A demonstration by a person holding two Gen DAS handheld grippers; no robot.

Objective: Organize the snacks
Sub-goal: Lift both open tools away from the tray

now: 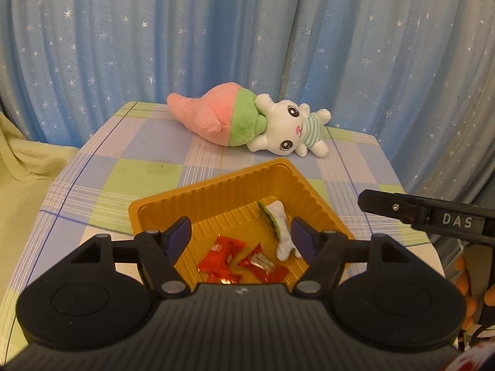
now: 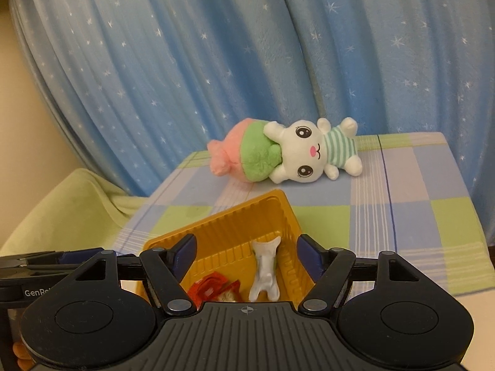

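Overhead, two empty grippers above a snack tray

Behind everything hangs a blue star-print curtain (image 1: 216, 31). Below it, a table covered in a checked cloth (image 1: 148, 154) carries a plush rabbit (image 1: 290, 130) lying on its side at the far edge. Nearer the cameras sits a ribbed gold tray (image 1: 222, 191), turned cornerwise. The left gripper (image 1: 242, 241) hovers over it, fingers spread apart with nothing between them. The right gripper (image 2: 246, 258) hovers at the tray's right side, fingers likewise spread and empty. Inside the tray lie several red wrapped snacks (image 1: 225, 253) and, beside them toward the right wall, a white twisted packet (image 2: 266, 272); its green-edged end may belong to a separate wrapper.
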